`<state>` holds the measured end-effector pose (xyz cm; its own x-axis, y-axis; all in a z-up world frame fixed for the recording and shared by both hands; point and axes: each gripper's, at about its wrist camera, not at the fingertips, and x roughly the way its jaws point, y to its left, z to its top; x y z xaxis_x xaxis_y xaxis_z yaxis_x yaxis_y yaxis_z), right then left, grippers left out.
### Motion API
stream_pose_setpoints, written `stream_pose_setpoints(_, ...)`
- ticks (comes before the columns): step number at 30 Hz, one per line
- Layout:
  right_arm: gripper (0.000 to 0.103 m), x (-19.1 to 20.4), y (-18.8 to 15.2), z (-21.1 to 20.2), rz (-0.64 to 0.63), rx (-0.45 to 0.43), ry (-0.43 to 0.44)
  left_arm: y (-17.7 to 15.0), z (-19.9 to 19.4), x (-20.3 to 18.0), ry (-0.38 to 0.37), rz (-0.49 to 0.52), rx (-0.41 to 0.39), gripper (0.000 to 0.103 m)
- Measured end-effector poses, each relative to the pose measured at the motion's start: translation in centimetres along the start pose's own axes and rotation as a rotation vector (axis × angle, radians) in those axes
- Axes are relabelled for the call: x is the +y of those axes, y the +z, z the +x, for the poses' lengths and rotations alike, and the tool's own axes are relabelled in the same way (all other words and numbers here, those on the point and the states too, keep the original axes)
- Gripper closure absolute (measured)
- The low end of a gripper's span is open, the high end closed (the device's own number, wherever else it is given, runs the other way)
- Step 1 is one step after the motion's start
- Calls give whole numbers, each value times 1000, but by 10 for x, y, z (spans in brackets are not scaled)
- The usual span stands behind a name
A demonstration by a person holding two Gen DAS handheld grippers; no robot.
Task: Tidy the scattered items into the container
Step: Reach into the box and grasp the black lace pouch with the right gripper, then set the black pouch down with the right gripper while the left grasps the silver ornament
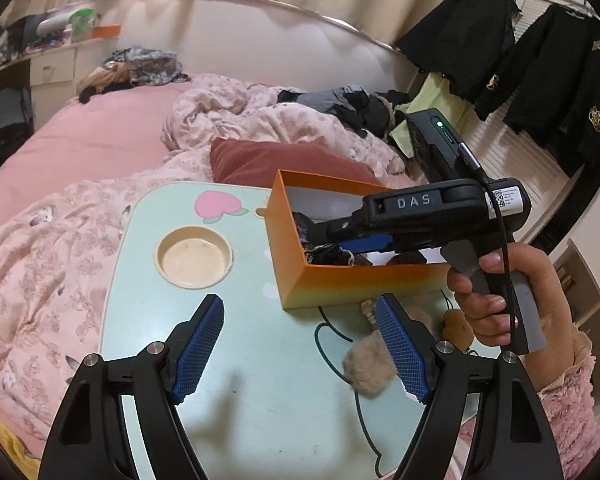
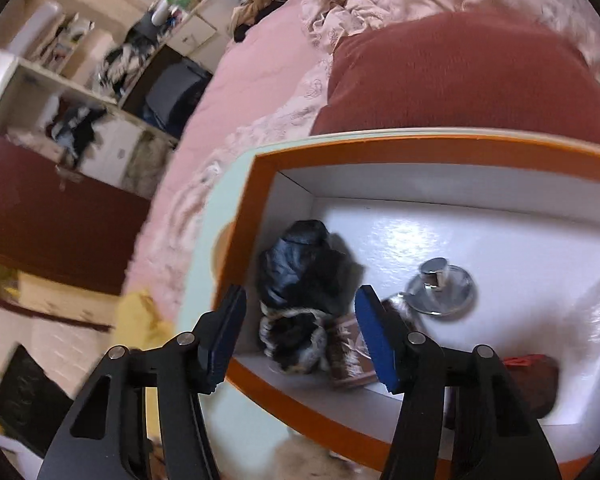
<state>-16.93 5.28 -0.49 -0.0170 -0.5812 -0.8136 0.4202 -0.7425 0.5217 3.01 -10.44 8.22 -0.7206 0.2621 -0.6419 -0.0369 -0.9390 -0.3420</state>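
Note:
An orange box [image 1: 340, 284] stands on a mint-green lap table [image 1: 260, 400]. My left gripper [image 1: 300, 320] hovers open above the table in front of the box, with nothing between its fingers. A fluffy beige item [image 1: 370, 368] and a small brown plush [image 1: 456, 326] lie on the table by its right finger. My right gripper [image 2: 300, 300], held by a hand [image 1: 500, 304], points down into the box [image 2: 380, 146] with its jaws apart and gripping nothing. Below it lie a shiny black bundle [image 2: 296, 264], a furry dark scrunchie [image 2: 296, 340], a brown patterned piece [image 2: 348, 356] and a chrome round piece [image 2: 440, 288].
The table has a round cup recess [image 1: 194, 256] at its left. It sits on a bed with a pink quilt [image 1: 40, 272] and a dark red cushion [image 1: 284, 160] behind the box. Black jackets [image 1: 540, 80] hang at the right; cluttered shelves [image 2: 80, 120] stand beyond the bed.

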Motion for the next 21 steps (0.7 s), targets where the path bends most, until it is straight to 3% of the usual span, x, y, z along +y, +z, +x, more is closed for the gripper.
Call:
stream_pose_setpoints(4, 45, 12, 2, 3, -73, 33, -46, -1, 1, -3, -6, 7, 9, 25)
stream_pose_setpoints(7, 64, 13, 2, 3, -89, 32, -91, -1, 0, -2, -8, 1, 8, 25)
stream_pose_setpoints(9, 75, 8, -2, 2, -86, 31, -74, -2, 1, -1, -5, -4, 10, 25)
stream_pose_setpoints(11, 79, 0, -4, -1, -77, 18, -57, -2, 3, 0, -1, -7, 16, 25)
stream_pose_setpoints(15, 89, -5, -3, -17, -59, -77, -47, -4, 5, 1, 0, -11, 24, 25)
stream_pose_setpoints(21, 89, -4, -17, -71, -62, -231, 16, -4, 5, 0, -3, -12, 17, 25)
